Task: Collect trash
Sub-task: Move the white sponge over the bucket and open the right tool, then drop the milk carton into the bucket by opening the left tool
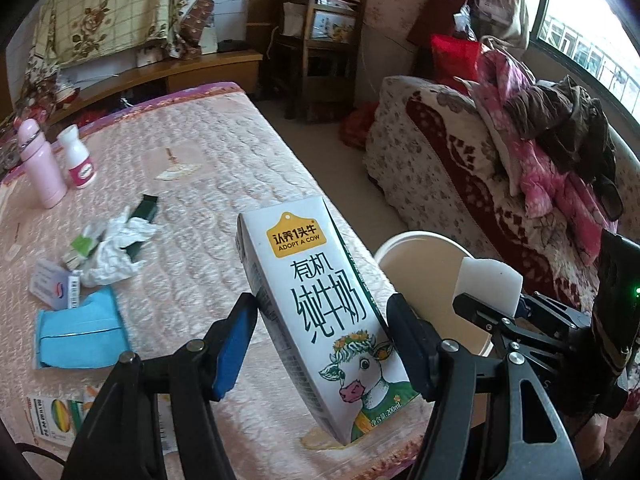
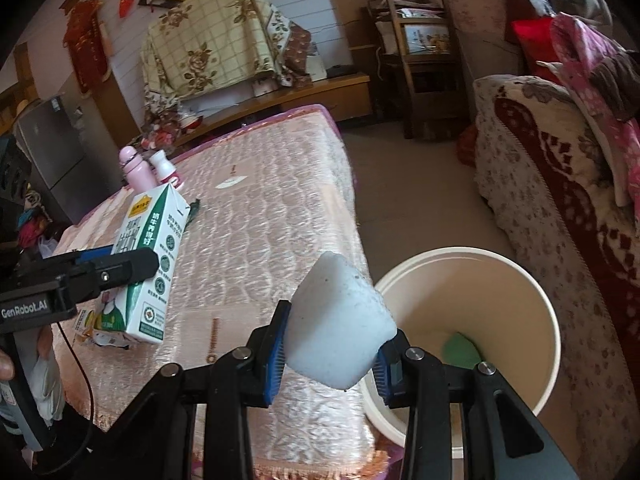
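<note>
A white milk carton (image 1: 320, 300) with a cartoon cow is clamped between the pads of my left gripper (image 1: 324, 348), tilted just above the pink quilted table (image 1: 208, 168). In the right wrist view the same carton (image 2: 152, 264) hangs in the left gripper (image 2: 120, 260) over the table's near left part. My right gripper (image 2: 330, 360) is shut on a white foam block (image 2: 340, 328) at the table's edge, next to the rim of a cream bin (image 2: 520, 280) on the floor. Something green (image 2: 460, 350) lies inside the bin. The foam block (image 1: 490, 284) and bin (image 1: 416, 264) also show in the left wrist view.
On the table lie a crumpled white tissue (image 1: 116, 252), a blue tissue pack (image 1: 80, 332), small boxes (image 1: 56, 288), a dark green wrapper (image 1: 144, 208), a pink bottle (image 1: 40, 164) and a white bottle (image 1: 78, 158). A patterned sofa (image 1: 460, 152) stands right of the bin, across a strip of floor.
</note>
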### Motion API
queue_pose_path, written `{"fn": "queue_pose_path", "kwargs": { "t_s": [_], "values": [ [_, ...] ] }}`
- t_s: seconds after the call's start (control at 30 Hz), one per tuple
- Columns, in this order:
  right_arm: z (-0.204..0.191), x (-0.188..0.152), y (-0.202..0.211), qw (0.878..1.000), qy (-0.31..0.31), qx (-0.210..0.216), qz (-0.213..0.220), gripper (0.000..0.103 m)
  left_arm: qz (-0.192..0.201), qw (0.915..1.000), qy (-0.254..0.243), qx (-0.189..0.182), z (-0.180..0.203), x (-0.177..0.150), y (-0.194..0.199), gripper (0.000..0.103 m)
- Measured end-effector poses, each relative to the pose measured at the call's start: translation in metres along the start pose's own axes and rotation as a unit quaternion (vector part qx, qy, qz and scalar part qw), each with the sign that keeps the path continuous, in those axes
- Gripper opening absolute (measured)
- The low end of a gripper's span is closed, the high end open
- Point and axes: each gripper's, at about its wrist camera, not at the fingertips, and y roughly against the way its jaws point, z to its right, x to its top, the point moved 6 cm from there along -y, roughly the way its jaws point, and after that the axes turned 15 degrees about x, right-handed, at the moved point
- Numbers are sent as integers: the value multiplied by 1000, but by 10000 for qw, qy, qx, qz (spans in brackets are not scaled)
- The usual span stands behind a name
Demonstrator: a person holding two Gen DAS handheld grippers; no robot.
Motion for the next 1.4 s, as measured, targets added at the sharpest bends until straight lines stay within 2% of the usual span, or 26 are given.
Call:
{"fn": "queue_pose_path", "kwargs": {
  "t_s": [0.2, 0.4, 0.57, 0.6, 0.63, 0.67, 0.73, 0.8, 1.13, 1.4],
  "values": [
    [19, -3, 6, 9995, -103, -312, -12, 39, -103, 9996, -141, -243, 31, 1, -11, 68],
    [49, -11, 11, 9956, -259, -896, -47, 40, -246, 9977, -242, -588, 65, 2, -25, 68],
    [71, -16, 14, 9918, -505, -1171, -54, 40, -299, 9954, -204, -884, 86, 5, -35, 69],
    [78, -18, 15, 9900, -578, -1289, -65, 42, -302, 9947, -192, -962, 89, 4, -37, 69],
    [83, -19, 15, 9884, -642, -1373, -63, 52, -318, 9938, -192, -1045, 93, 4, -38, 69],
    [87, -21, 16, 9873, -703, -1427, -39, 57, -326, 9929, -210, -1127, 95, 4, -40, 69],
    [96, -22, 19, 9857, -881, -1435, 50, 73, -350, 9900, -248, -1343, 99, 4, -41, 74],
    [104, -24, 20, 9842, -1116, -1368, 112, 78, -377, 9889, -224, -1422, 98, 4, -41, 76],
    [92, -22, 14, 9865, -1065, -1242, 24, 78, -292, 9950, -110, -946, 63, -2, -35, 76],
    [60, -14, 7, 9909, -750, -1121, -7, 78, -114, 9985, -162, -503, 31, -11, -22, 76]
  ]
}}
